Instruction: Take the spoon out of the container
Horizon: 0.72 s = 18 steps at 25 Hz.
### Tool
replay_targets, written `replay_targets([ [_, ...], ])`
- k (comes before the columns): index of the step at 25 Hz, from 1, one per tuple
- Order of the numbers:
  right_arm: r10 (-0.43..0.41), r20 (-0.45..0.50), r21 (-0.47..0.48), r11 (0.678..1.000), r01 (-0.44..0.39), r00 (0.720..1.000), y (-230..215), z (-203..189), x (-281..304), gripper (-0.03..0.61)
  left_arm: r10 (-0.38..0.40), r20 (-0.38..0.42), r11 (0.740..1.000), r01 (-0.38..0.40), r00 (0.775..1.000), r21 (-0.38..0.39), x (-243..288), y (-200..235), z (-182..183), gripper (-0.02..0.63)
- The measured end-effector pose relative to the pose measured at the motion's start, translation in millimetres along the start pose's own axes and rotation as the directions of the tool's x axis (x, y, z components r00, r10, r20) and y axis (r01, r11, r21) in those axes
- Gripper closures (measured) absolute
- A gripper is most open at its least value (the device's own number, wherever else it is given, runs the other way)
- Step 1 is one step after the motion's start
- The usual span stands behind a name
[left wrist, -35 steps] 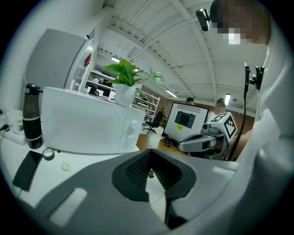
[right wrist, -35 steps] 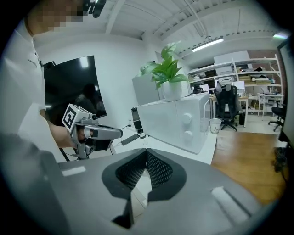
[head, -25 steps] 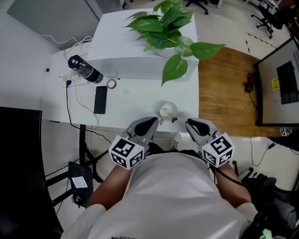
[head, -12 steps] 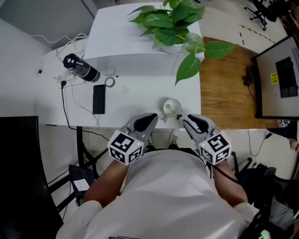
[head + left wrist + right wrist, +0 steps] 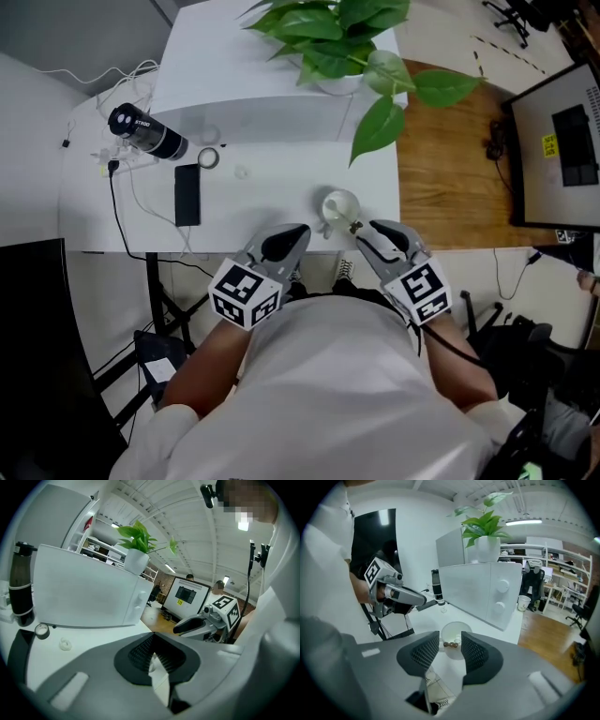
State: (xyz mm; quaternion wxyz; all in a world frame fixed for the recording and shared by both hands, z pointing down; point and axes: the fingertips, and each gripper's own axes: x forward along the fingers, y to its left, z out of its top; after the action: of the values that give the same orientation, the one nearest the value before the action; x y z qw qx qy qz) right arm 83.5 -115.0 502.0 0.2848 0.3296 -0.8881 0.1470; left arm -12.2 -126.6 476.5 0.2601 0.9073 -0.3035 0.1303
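Note:
A small white round container [image 5: 337,204] stands near the front edge of the white table [image 5: 272,192]. The spoon [image 5: 353,225] lies in it, its dark brown handle end poking over the rim toward me. My right gripper [image 5: 367,232] is just in front of that end, its jaws opening with nothing pressed between them. In the right gripper view the container [image 5: 451,633] and the spoon's brown end [image 5: 450,644] show through the gap of the right gripper [image 5: 450,645]. My left gripper [image 5: 296,232] hovers left of the container, shut and empty; its own view shows the left gripper [image 5: 151,654].
A white cabinet [image 5: 272,112] with a leafy potted plant [image 5: 337,42] on top fills the table's back. A black bottle [image 5: 142,133], a tape roll [image 5: 208,157], a black phone [image 5: 187,194] and cables [image 5: 122,192] lie at the left. Wooden floor [image 5: 450,159] lies to the right.
Both grippers have edged forward toward the container. The right gripper's tips now sit close to the spoon's handle end and its jaws stand wider apart.

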Motion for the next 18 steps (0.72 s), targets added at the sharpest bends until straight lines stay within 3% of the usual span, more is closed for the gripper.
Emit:
replay_targets([
  [3, -0.017, -0.037, -0.101, 0.995, 0.013, 0.999, 1, -4, 7, 0.428, 0.0, -0.002, 1.0, 0.0, 1.0, -0.007, 2, 2, -2, 0.611],
  [11, -0.028, -0.095, -0.232, 0.973, 0.005, 0.995, 7, -13, 26, 0.414, 0.005, -0.009, 1.0, -0.005, 1.0, -0.031, 2, 8, -8, 0.611],
  [18, -0.077, -0.159, -0.401, 0.916, 0.007, 0.984, 6, -21, 38, 0.411, 0.008, -0.02, 0.999, -0.009, 1.0, -0.047, 2, 11, -15, 0.61],
])
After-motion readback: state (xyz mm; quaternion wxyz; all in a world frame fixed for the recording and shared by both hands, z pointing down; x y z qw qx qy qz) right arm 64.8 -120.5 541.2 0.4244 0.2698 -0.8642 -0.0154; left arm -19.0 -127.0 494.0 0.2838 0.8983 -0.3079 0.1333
